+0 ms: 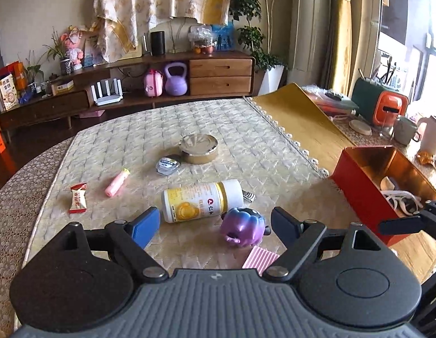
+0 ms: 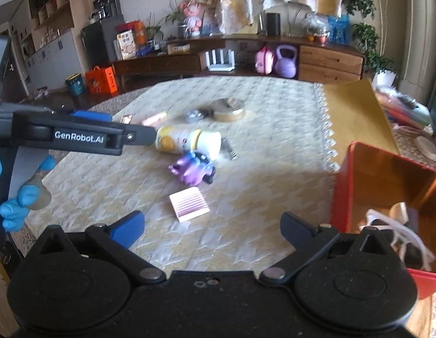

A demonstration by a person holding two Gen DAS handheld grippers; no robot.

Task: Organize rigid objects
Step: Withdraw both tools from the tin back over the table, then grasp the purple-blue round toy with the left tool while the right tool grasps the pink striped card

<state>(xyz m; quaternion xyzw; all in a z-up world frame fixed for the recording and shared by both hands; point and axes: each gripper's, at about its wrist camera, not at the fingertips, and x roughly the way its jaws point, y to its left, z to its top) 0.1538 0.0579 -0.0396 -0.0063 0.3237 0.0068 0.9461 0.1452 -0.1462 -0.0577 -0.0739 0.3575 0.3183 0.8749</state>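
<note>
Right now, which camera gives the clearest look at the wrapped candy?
The left wrist view: the wrapped candy lies sharp and unobstructed on the quilted cloth. In the right wrist view it is only a small blurred shape just past the other gripper.

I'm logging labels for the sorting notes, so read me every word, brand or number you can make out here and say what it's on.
"GenRobot.AI": white print on the side of the left claw, seen from the right wrist view.
White and yellow bottle: red logo with characters, too blurred to read.
Red and white candy wrapper: print too small to read.
Snack bag on the sideboard: characters not legible.
Nothing else readable.
</note>
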